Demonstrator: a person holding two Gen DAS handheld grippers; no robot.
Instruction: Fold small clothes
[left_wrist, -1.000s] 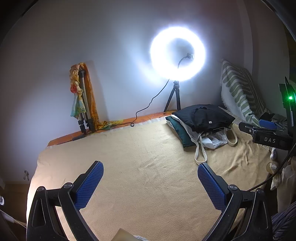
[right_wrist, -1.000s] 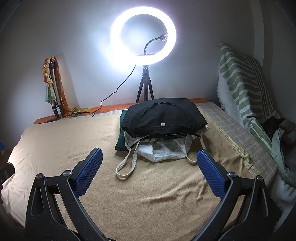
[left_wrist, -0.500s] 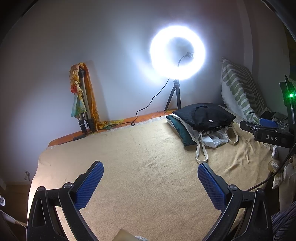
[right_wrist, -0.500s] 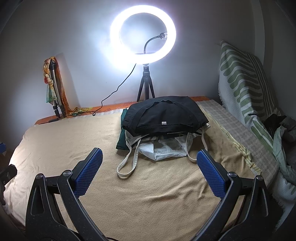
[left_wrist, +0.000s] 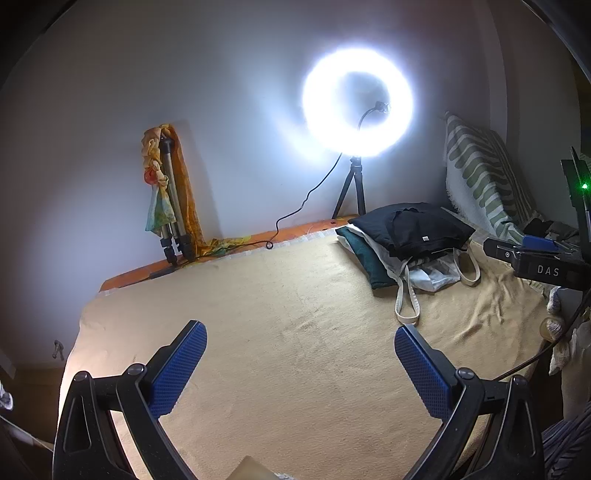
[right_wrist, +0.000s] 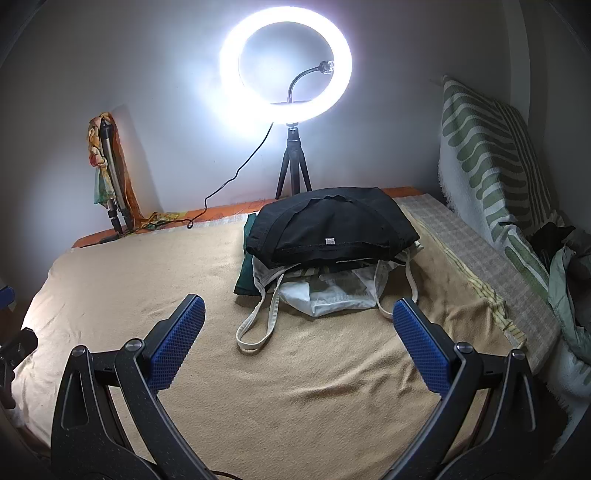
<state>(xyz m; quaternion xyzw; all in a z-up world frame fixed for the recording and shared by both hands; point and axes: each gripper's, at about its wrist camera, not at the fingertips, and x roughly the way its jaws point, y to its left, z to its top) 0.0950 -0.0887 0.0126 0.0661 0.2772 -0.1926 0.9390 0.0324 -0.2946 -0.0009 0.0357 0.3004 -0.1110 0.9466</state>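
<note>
Left wrist view: my left gripper (left_wrist: 301, 341) hangs over bare tan blanket (left_wrist: 280, 314), its blue pads spread wide and holding nothing. Well ahead and to the right, near the far edge of the bed, sits the pile of clothes (left_wrist: 402, 243): a black garment (left_wrist: 413, 229) on top, a dark green piece (left_wrist: 365, 254) and a white strappy item (left_wrist: 424, 273) beneath, its loops trailing onto the blanket. My right gripper (left_wrist: 535, 262) pokes in at the right edge, side on, so I cannot tell its spread here. Right wrist view: my right gripper (right_wrist: 299, 328) is also spread wide and empty, pointed straight at the pile, the black garment (right_wrist: 332, 229) just beyond its fingertips. A lit ring light (right_wrist: 284, 66) on a small tripod stands behind the pile against the wall, a striped cushion (right_wrist: 484, 158) leaning at the right.
</note>
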